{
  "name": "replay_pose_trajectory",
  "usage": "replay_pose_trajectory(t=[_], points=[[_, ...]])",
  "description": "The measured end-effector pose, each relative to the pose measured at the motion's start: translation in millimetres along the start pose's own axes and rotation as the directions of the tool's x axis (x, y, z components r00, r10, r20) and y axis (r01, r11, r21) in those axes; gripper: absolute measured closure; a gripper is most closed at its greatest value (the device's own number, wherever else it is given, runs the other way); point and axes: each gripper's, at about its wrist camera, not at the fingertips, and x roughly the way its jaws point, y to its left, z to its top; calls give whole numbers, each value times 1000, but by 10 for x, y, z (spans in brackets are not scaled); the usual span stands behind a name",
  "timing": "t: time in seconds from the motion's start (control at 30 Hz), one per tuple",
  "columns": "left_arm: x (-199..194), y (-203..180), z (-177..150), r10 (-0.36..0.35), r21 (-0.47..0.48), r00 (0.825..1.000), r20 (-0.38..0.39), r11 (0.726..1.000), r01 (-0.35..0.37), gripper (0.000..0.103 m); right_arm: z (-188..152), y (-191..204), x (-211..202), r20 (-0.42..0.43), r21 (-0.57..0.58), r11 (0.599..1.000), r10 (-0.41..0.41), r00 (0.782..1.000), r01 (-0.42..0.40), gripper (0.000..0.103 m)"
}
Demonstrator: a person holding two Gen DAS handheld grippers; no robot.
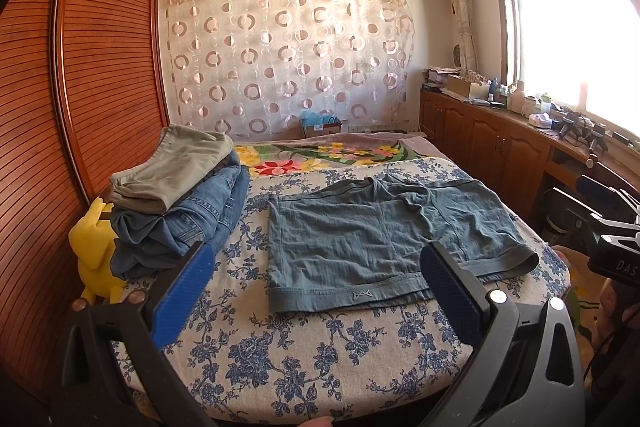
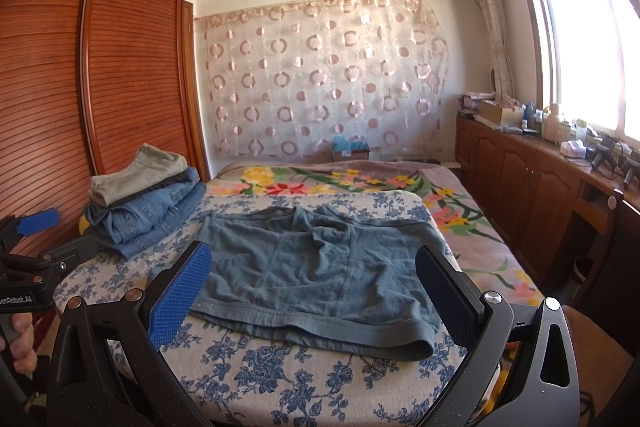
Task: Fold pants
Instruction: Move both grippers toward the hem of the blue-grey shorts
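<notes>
Teal-blue shorts [image 1: 384, 239], blue-flowered white cover [image 1: 320, 359], blue finger pads [image 1: 180, 295], yellow plush toy [image 1: 94, 251]

Shorts [image 1: 384, 239] on bed [image 1: 304, 359], clothes pile [image 1: 180, 199] left

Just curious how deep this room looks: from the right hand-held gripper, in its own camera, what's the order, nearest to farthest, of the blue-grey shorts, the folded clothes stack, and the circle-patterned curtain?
1. Blue-grey shorts, directly ahead of the right hand-held gripper.
2. Folded clothes stack, farther back, left.
3. Circle-patterned curtain, on the far wall.
</notes>
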Motion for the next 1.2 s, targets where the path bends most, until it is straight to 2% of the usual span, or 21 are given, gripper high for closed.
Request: replay_pose_trajectory(t=[0.73, 0.97, 1.2], points=[[497, 205, -317, -12, -5, 991, -136, 1000, 12, 0, -339, -309, 191, -108, 16, 1000, -24, 994, 26, 0], [601, 420, -289, 43, -4, 990, -131, 999, -44, 0, -457, -456, 277, -139, 26, 999, -37, 990, 41, 0], [752, 565, -278, 62, 11, 988, -142, 998, -62, 0, -551, -612, 400, -178, 25, 997, -61, 982, 66, 4]])
